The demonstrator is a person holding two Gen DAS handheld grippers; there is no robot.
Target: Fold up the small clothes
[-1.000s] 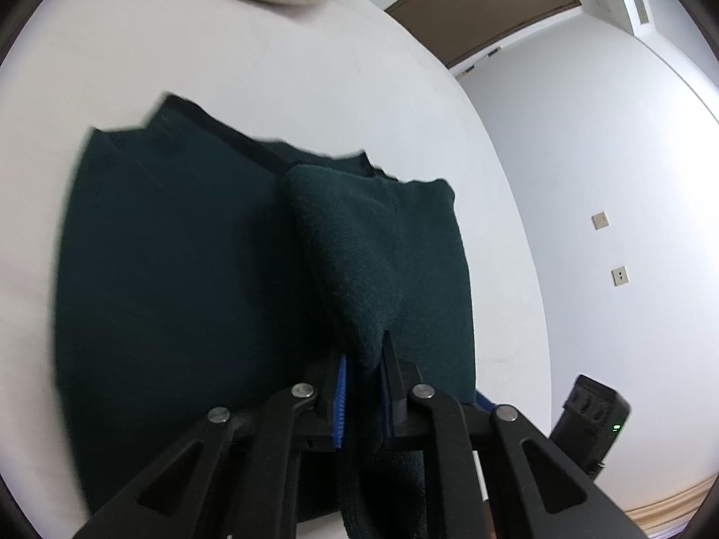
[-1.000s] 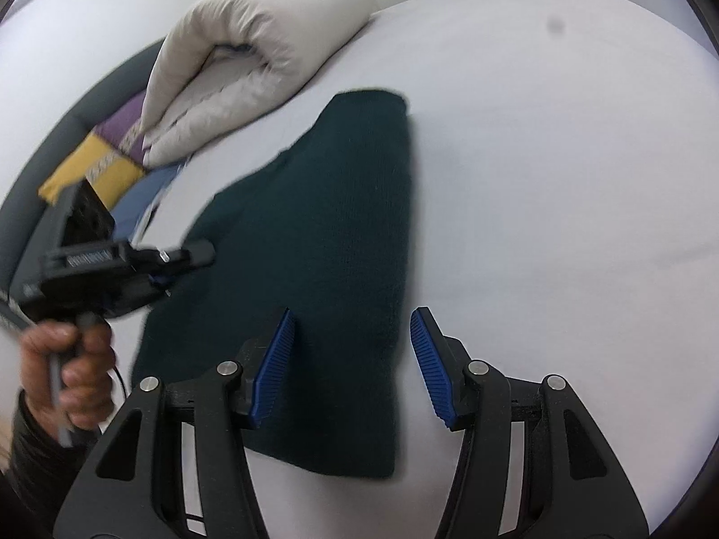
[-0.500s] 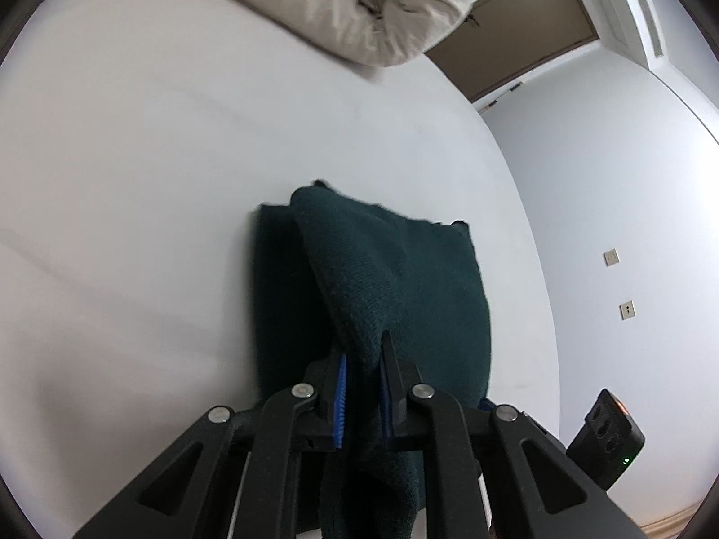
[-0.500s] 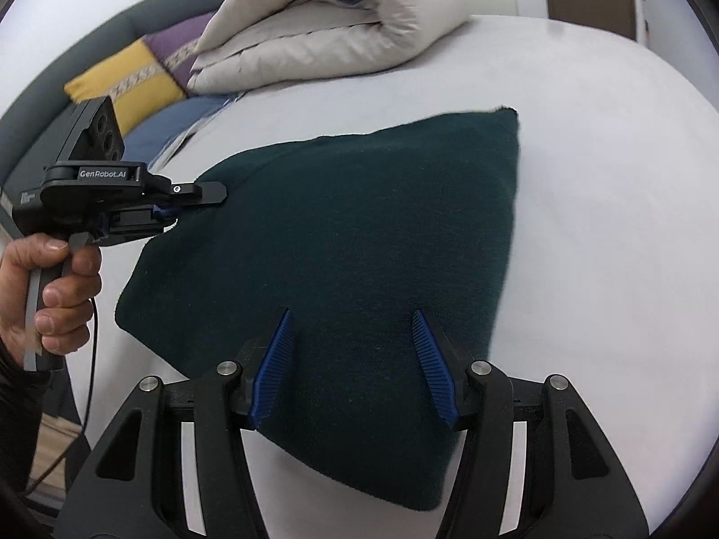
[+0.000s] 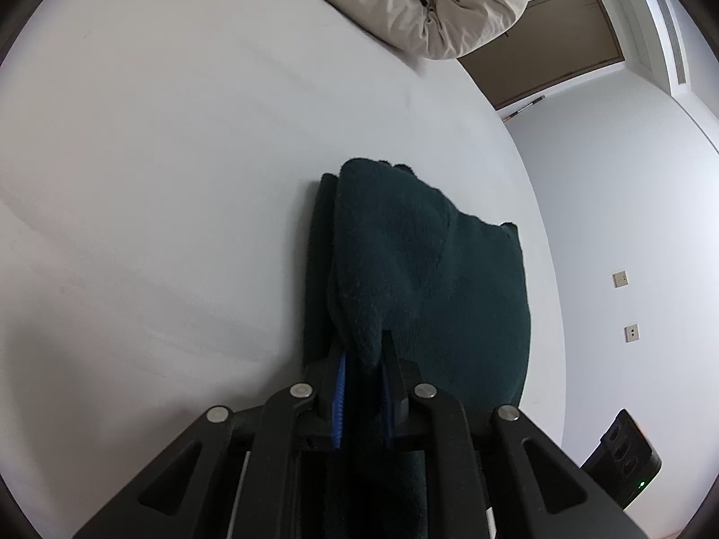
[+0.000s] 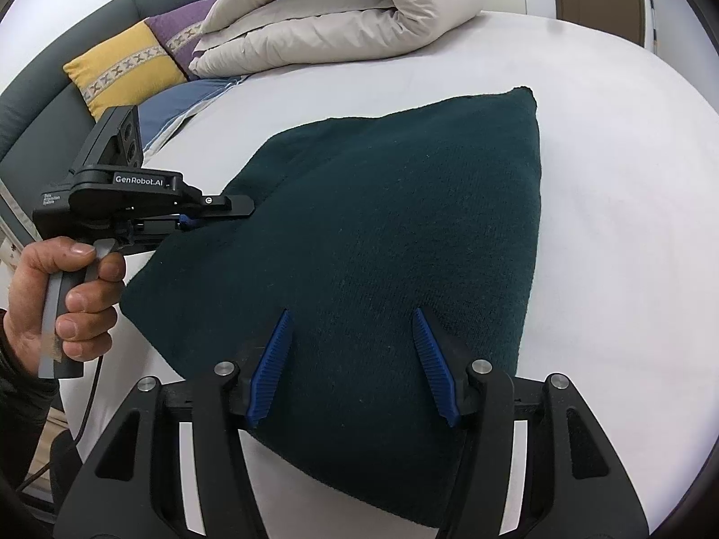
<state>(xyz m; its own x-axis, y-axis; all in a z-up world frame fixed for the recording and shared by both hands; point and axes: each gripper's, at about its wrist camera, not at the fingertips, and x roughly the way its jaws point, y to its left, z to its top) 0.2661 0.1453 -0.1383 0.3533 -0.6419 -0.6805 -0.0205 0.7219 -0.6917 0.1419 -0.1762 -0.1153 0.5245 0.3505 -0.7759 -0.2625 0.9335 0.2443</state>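
A dark green knitted garment (image 6: 382, 233) lies folded on the white bed sheet (image 6: 629, 179). My left gripper (image 5: 365, 359) is shut on a raised fold of the garment (image 5: 404, 260) at its left edge. It also shows in the right wrist view (image 6: 211, 211), held by a hand at the garment's left side. My right gripper (image 6: 350, 328) is open and empty, hovering over the near part of the garment with its blue pads spread wide.
A rolled beige duvet (image 6: 341, 13) lies at the head of the bed, with yellow (image 6: 121, 67) and purple (image 6: 179, 27) cushions against a grey headboard. A brown door (image 5: 552, 45) and white wall stand beyond the bed.
The left gripper has carried the garment's edge across, so the spread cloth is now folded into a narrower stack. The right gripper has moved closer over the garment, staying open.
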